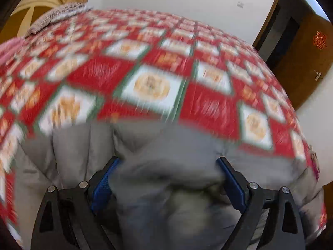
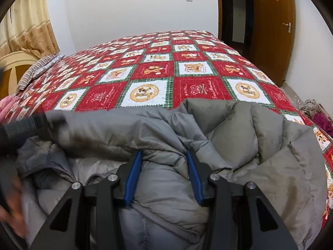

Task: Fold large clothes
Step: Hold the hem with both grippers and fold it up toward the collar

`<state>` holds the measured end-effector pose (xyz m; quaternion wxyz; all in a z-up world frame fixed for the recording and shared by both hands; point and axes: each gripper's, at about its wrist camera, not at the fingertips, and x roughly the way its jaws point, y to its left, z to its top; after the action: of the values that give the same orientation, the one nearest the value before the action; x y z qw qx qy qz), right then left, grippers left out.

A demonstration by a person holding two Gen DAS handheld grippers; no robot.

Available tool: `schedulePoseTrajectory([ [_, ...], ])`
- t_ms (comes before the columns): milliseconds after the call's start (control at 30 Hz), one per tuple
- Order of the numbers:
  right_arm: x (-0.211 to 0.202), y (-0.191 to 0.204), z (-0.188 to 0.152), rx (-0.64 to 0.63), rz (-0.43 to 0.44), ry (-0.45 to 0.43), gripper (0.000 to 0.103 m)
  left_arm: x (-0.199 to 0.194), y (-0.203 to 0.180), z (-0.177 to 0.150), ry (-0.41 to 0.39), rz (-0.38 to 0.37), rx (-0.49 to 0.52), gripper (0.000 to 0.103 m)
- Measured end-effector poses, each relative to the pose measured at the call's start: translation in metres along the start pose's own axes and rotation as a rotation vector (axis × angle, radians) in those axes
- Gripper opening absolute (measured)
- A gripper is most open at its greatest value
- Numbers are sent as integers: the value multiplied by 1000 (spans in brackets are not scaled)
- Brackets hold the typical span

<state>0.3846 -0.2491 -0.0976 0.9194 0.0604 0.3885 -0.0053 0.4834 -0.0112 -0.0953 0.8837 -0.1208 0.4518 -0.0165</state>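
A grey padded jacket (image 2: 229, 137) lies bunched at the near edge of a bed with a red, white and green checked quilt (image 2: 158, 70). My right gripper (image 2: 164, 156) has its blue pads on either side of a thick fold of the jacket and is shut on it. In the left wrist view, which is motion-blurred, the jacket (image 1: 170, 158) fills the bottom, and my left gripper (image 1: 168, 162) has a wide bundle of it between its blue pads. The left gripper's body shows as a dark blur at the left of the right wrist view (image 2: 25, 125).
A striped pillow (image 2: 35, 70) and pink cloth (image 2: 6, 104) lie at the bed's left. A curtain (image 2: 27, 25) hangs far left. A brown door (image 2: 272, 27) stands at the right. Crumpled clothes (image 2: 316, 112) lie at the bed's right edge.
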Motion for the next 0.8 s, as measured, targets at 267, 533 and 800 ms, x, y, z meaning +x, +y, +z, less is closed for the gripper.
schedulePoseTrajectory([
  [267,-8,1,1,8,17,-1,49,1,-20,-16,-75,124,144,92],
  [533,-36,4,52,104,107,-59,54,4,-20,-19,-87,141,161,92],
  [800,28,25,19,-78,10,100,53,4,-22,-20,-87,137,162,92],
])
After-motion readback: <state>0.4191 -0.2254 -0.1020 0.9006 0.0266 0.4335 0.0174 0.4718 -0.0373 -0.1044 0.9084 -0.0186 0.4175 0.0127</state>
